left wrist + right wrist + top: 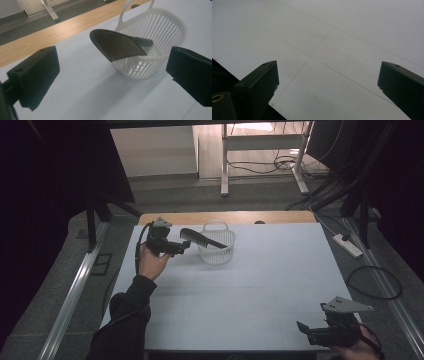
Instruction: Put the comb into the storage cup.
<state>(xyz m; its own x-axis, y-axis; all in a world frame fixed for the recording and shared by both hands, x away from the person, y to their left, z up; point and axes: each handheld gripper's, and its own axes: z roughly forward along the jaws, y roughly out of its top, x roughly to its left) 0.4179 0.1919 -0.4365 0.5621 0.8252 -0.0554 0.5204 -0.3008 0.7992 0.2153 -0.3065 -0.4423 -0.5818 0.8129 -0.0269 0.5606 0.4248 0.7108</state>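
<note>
- One black plastic comb, wide and fan-shaped with a row of fine close teeth and a short stubby handle, lies tilted across the rim of the basket in the upper middle of the high view; its toothed end juts out over the rim towards the left, and its handle rests inside.
- One white plastic basket, round, with slatted walls, a perforated floor and a single hoop handle at the back, stands on the table.
- One left gripper, black and blocky with a grey three-cornered plate on top, sits just to the left of the comb; its two jaws are spread wide apart and grasp nothing, the comb lying free beyond them in the left gripper view.
- One right gripper, of the same make, rests at the lower right of the high view; its jaws are likewise released, with bare tabletop between them.
- One table, flat with a matte white sheet crossed by faint lines, shows a pale wooden strip along its far edge.
</note>
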